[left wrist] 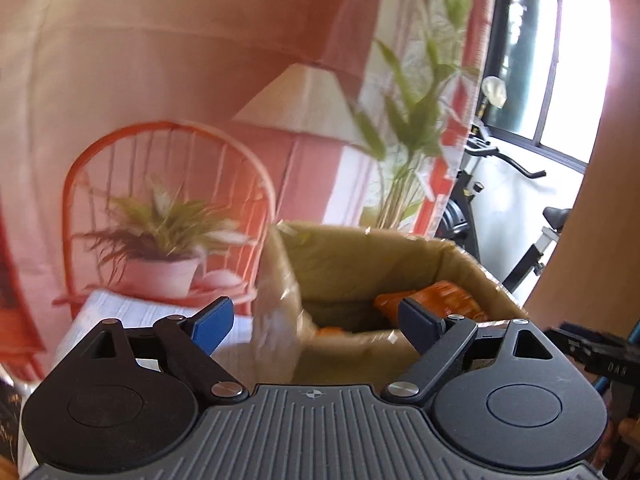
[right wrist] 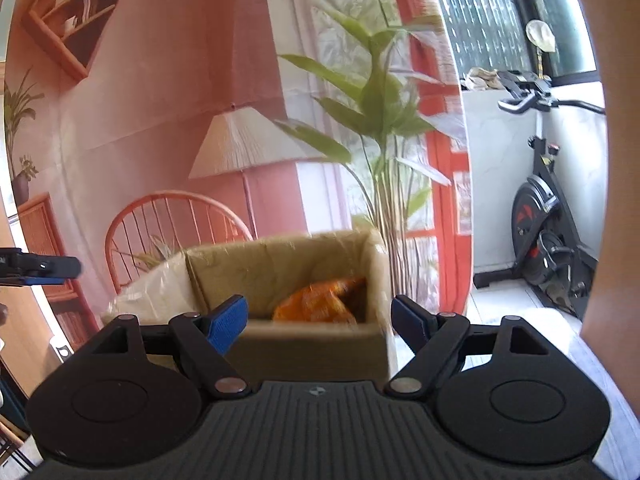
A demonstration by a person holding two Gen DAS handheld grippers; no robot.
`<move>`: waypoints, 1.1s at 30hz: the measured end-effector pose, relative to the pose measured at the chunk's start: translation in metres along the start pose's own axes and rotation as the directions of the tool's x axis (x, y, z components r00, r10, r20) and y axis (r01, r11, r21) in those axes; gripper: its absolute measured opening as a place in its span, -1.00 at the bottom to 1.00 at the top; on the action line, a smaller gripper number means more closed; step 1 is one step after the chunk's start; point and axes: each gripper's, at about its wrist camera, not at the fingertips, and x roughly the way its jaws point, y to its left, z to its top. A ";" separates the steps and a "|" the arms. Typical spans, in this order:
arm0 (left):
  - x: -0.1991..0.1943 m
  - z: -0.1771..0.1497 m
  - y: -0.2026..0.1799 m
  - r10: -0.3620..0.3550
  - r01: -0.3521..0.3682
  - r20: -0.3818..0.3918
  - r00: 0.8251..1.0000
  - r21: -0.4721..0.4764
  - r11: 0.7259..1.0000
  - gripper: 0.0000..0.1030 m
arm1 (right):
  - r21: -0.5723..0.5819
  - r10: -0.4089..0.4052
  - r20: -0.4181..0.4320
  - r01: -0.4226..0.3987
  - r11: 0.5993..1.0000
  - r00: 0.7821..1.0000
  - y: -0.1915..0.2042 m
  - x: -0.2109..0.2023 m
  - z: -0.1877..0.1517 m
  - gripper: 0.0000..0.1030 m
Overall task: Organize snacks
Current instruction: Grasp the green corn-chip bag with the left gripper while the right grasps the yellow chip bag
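Two grippers face an open cardboard box (right wrist: 292,280): the left gripper (left wrist: 316,322) and the right gripper (right wrist: 318,320) both have fingers spread wide, holding nothing. An orange snack bag (right wrist: 320,300) lies inside the box; likely light, crinkly and crushable, best pinched at an edge seam.

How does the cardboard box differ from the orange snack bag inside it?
The cardboard box is tan, stiff and straight-walled, while the orange snack bag is bright and crumpled. The box stands upright with its top open; the bag lies slumped low inside, toward the right wall in the right wrist view. The box is clearly larger, enclosing the bag. Both appear in both wrist views, blurred.
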 end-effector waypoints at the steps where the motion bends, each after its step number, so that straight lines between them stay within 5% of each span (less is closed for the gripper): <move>1: 0.000 -0.006 0.004 0.006 -0.006 -0.007 1.000 -0.008 1.000 0.77 | -0.006 -0.011 -0.013 0.011 1.000 1.000 -0.002 -0.002 -0.006 0.58; 12: 0.011 -0.073 0.044 0.084 -0.109 -0.164 0.983 -0.146 0.983 0.76 | -0.014 -0.121 -0.167 0.120 0.993 0.979 -0.028 0.003 -0.072 0.68; 19: 0.016 -0.082 0.060 0.109 -0.139 -0.181 0.977 -0.161 0.977 0.76 | -0.029 -0.209 -0.271 0.209 0.978 0.940 -0.049 0.033 -0.105 0.81; 25: 0.027 -0.085 0.061 0.090 -0.111 -0.180 0.980 -0.108 0.988 0.76 | 0.016 -0.214 -0.338 0.233 0.972 0.916 -0.060 0.046 -0.126 0.88; 33: 0.067 -0.097 0.070 0.023 -0.007 -0.290 0.957 0.055 0.998 0.76 | 0.102 -0.155 -0.352 0.203 0.974 0.923 -0.072 0.050 -0.133 0.88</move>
